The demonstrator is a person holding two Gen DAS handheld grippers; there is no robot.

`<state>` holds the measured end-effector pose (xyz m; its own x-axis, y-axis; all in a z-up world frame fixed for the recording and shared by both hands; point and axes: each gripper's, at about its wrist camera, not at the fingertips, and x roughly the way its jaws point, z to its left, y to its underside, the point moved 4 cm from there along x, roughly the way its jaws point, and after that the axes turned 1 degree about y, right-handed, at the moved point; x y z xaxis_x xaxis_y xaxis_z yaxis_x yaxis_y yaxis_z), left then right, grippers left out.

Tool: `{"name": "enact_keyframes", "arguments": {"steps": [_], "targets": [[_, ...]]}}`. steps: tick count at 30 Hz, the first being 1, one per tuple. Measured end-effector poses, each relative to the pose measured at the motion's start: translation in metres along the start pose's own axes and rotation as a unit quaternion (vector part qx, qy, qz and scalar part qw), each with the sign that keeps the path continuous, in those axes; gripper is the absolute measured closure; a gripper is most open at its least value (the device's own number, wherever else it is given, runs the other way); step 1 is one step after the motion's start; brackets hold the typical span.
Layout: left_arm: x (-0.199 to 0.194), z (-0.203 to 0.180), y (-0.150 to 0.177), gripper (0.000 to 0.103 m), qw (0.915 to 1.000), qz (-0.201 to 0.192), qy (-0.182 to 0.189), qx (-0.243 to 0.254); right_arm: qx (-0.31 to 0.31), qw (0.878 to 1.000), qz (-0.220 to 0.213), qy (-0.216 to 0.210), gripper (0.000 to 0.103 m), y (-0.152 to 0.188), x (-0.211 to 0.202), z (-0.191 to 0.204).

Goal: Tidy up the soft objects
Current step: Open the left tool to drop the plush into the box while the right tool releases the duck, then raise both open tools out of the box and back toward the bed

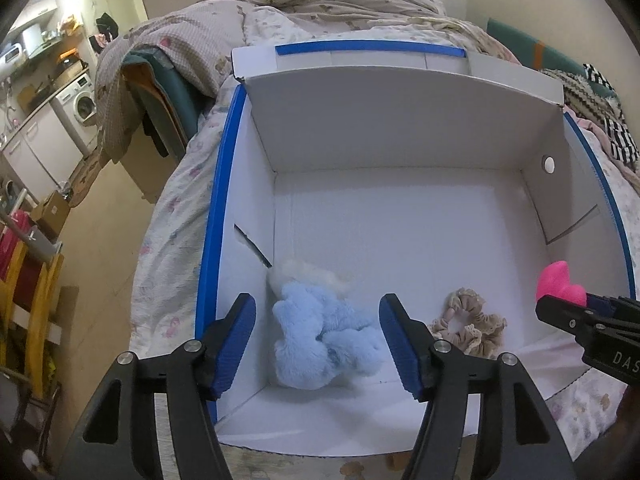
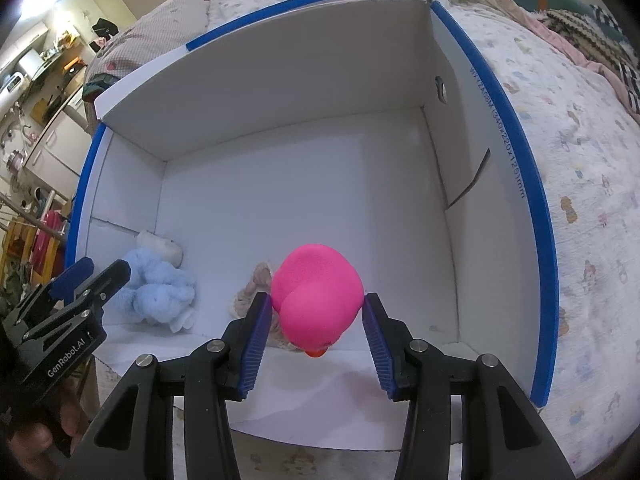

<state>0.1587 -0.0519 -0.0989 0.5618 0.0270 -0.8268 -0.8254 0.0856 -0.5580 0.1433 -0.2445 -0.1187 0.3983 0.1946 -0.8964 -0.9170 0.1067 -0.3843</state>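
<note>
A white cardboard box with blue rim (image 1: 224, 184) (image 2: 516, 128) stands open on the bed. Inside lie a light blue plush toy (image 1: 320, 336) (image 2: 160, 292) at the near left and a beige lace scrunchie (image 1: 472, 324) (image 2: 252, 284) beside it. My left gripper (image 1: 318, 344) is open and empty, its jaws above and either side of the plush toy. My right gripper (image 2: 316, 316) is shut on a pink rubber duck (image 2: 318, 300) and holds it above the box's near part; the duck also shows in the left wrist view (image 1: 558, 282).
The box sits on a bed with a pale printed sheet (image 2: 592, 184) and rumpled quilts (image 1: 320, 4) behind. Folded knit clothes (image 1: 600, 104) lie at the far right. Left of the bed are floor, a washing machine (image 1: 82, 104) and a yellow rack (image 1: 28, 280).
</note>
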Motion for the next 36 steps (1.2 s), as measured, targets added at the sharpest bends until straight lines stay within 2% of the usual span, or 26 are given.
{"name": "enact_keyframes", "arguments": {"steps": [7,11,14,19,25,26,28,36], "targets": [[-0.001,0.000,0.000,0.042,1.0000,0.001,0.001,-0.002,0.000,1.000,-0.002,-0.004,0.054,0.001,-0.002,0.000],[0.000,0.001,0.000,0.042,1.0000,0.001,0.000,-0.002,0.004,1.000,0.001,-0.007,0.043,0.002,-0.002,0.000],[0.000,0.000,0.000,0.042,1.0000,0.001,0.001,-0.002,0.003,1.000,0.003,-0.008,0.042,0.002,-0.001,0.001],[-0.002,0.000,0.001,0.042,1.0000,-0.002,-0.001,0.000,0.001,1.000,0.000,-0.018,0.034,0.000,-0.002,0.004],[-0.005,-0.001,0.000,0.041,1.0000,-0.005,-0.001,-0.001,-0.010,1.000,-0.013,-0.026,0.020,-0.001,-0.007,0.012],[-0.006,-0.001,-0.001,0.041,1.0000,-0.006,-0.001,-0.001,-0.013,0.999,-0.014,-0.026,0.012,-0.001,-0.007,0.014],[-0.008,0.000,-0.001,0.041,1.0000,-0.009,-0.002,-0.001,-0.019,0.999,-0.018,-0.026,0.005,-0.001,-0.008,0.016],[-0.019,0.000,0.000,0.041,0.9995,-0.027,-0.012,0.011,-0.028,0.999,-0.035,-0.027,0.005,-0.002,-0.015,0.019]]}}
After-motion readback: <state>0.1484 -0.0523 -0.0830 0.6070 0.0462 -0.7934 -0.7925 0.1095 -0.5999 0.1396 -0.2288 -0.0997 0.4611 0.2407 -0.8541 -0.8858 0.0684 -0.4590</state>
